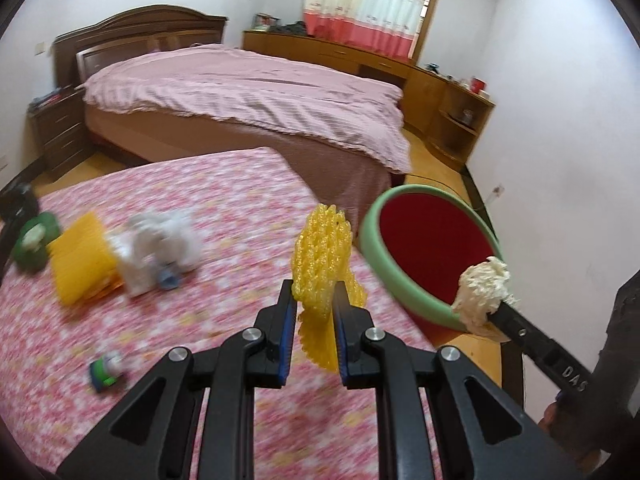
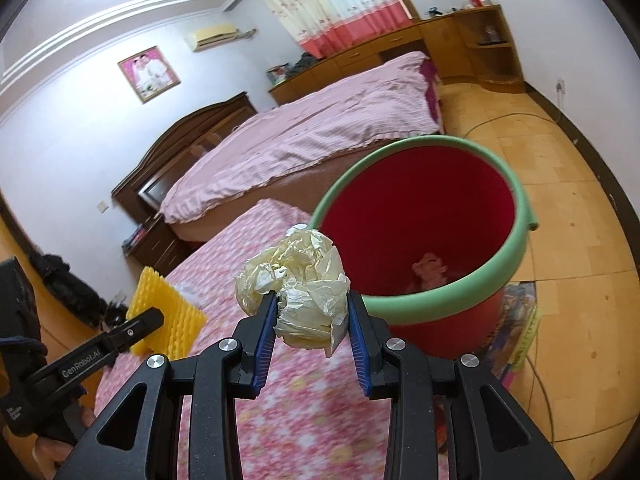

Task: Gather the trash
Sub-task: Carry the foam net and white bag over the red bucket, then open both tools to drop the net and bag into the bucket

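My left gripper (image 1: 314,292) is shut on a yellow foam net (image 1: 322,256), held above the pink floral table (image 1: 208,196). To its right stands a red bin with a green rim (image 1: 394,276). My right gripper (image 2: 312,300) is shut on a crumpled cream paper ball (image 2: 304,280) just short of the bin's rim (image 2: 424,304). The same ball (image 1: 484,292) shows at the rim in the left wrist view. A pink scrap (image 2: 430,270) lies inside the bin. On the table lie another yellow foam net (image 1: 82,264), white crumpled tissue (image 1: 156,252), a green piece (image 1: 32,240) and a small green-blue item (image 1: 106,370).
A bed with a pink striped cover (image 1: 240,92) stands behind the table. Wooden cabinets (image 1: 448,108) line the far wall. Beside the bin, a colourful item (image 2: 516,320) and a cable (image 2: 536,380) lie on the tiled floor.
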A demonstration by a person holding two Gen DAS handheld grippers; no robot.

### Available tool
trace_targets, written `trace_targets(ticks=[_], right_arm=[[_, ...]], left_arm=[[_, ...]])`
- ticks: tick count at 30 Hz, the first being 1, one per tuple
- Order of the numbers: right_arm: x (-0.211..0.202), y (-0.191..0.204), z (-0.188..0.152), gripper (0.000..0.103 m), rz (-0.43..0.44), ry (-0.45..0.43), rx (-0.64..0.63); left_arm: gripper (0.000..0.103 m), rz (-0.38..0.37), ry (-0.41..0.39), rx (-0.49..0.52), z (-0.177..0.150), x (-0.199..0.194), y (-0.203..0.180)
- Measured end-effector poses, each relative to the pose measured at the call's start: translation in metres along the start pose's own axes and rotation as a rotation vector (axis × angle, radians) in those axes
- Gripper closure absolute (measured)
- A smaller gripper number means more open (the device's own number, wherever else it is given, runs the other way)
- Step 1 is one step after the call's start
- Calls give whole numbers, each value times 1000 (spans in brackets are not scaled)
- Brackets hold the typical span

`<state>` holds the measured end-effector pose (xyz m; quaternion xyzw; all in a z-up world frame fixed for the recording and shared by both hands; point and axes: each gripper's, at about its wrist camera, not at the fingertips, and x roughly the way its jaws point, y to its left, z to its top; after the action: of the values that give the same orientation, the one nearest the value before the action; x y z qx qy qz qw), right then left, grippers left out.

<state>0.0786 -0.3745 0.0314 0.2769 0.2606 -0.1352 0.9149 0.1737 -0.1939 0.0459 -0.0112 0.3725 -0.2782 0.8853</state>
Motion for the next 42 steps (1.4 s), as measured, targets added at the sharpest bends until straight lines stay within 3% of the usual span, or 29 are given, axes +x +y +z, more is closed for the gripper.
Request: trace_targets(ticks=[13,26,29,34,42], right_arm=[[8,-50,19,68,-90,-30,88],[23,-63,19,66,-118,-40,75],[25,-66,19,66,-109,-41,79],[26,-71,21,64,-81,-39,98],[27,-66,21,59,-90,-33,79]], left_arm=[[86,-124,25,112,21,56,-67],[86,-148,70,112,19,102,-87],[75,-134,85,118,17,107,-88],[66,-142,78,111,15,108,-88],[65,-136,89,94,13,101,-82]])
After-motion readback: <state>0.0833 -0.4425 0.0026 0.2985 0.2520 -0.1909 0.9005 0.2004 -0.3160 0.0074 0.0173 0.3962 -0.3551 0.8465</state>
